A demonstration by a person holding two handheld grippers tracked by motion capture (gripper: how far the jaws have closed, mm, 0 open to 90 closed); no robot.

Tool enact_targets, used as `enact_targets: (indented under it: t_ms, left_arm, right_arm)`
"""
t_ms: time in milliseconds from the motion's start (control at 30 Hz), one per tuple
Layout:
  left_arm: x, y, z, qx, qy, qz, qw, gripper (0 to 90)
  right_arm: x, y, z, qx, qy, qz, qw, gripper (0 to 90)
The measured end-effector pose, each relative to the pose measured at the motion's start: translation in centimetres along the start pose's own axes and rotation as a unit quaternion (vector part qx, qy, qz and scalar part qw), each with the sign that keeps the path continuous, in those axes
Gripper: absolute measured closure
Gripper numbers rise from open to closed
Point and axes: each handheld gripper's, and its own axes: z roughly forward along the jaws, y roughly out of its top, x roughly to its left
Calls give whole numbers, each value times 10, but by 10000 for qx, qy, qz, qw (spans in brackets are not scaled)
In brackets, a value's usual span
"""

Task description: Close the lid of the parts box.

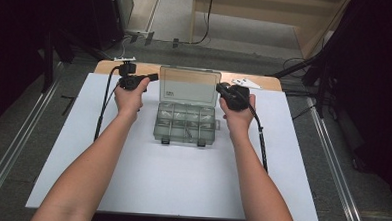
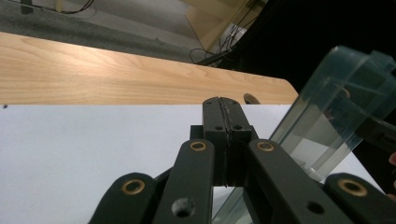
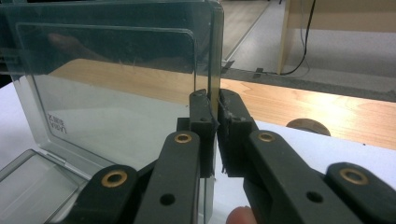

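Observation:
A clear plastic compartment box sits at the middle of the white sheet, and its lid stands upright at the back. My right gripper is at the lid's right edge. In the right gripper view that gripper is shut on the edge of the lid, with the box base low at the left. My left gripper is beside the lid's left edge. In the left gripper view its jaws press together with nothing between them, and the lid stands just to their right.
A white sheet covers most of the wooden table, whose bare strip shows along the back. A small white item lies at the back right. Cables trail from both grippers along the sheet. Metal rails run along the floor on both sides.

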Motion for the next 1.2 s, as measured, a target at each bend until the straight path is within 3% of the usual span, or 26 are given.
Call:
enact_targets:
  t_ms: [200,600,767,833,900,1000,1200]
  left_arm:
    - [-4,0,5,9,50,54,10000,900]
    - [-12,-3,7,4,-272,118,9996,900]
    - [-16,-3,6,20,-307,217,9993,900]
    - [-17,-2,4,10,-317,245,9992,900]
    - [-18,-2,3,14,-312,270,9991,900]
    - [-19,-2,2,5,-313,317,9990,900]
    - [-21,-3,1,-4,-339,390,9987,900]
  right_arm:
    - [2,-1,-4,-21,10,-91,10000,865]
    - [3,-2,-11,18,107,-112,9999,854]
    - [0,-1,-14,85,251,-155,9995,844]
    - [-1,-1,-16,90,348,-109,9993,801]
    - [-1,-1,-19,96,501,-39,9987,695]
    - [1,0,-21,200,554,-137,9982,560]
    - [-2,-3,-28,276,661,-209,9972,505]
